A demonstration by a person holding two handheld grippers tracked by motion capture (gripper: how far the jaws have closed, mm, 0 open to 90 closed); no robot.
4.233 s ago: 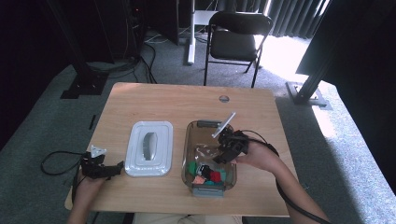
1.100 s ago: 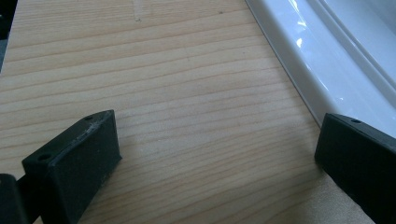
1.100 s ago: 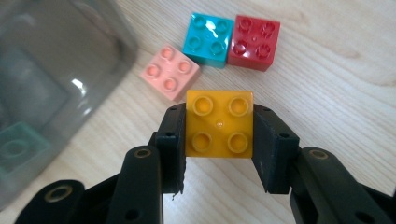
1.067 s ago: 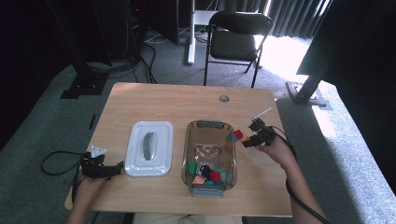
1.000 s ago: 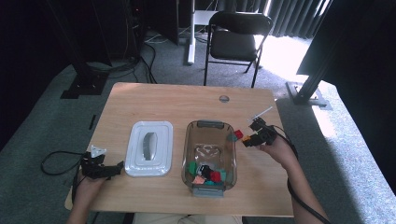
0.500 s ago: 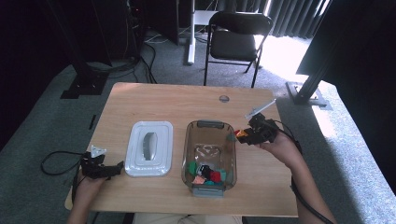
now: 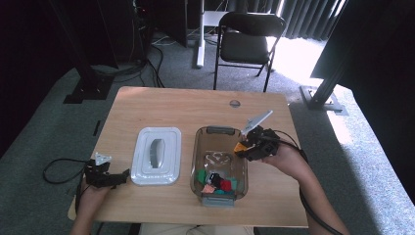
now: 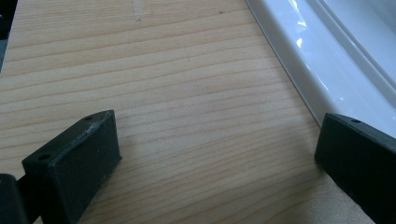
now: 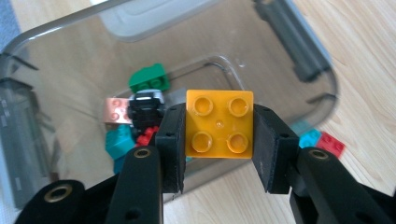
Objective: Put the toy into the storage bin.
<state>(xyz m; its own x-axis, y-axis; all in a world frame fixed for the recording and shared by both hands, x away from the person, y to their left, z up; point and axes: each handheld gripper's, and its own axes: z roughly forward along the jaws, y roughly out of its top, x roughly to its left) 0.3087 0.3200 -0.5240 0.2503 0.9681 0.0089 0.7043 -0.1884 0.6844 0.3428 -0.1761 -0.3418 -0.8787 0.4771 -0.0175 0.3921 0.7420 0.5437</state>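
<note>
The right tool (image 7: pixel 243 147) has carried a yellow brick (image 9: pixel 219 124), pinched between its jaws, from beside the clear box (image 7: pixel 201 143) up over that box's near rim, so a drop among the bricks below looks imminent. The left tool (image 7: pixel 116 177) rests spread and empty beside the white lid (image 7: pixel 155 155). Wooden bench (image 7: pixel 186 105), grey carpet, folding chair (image 7: pixel 247 34) beyond.
</note>
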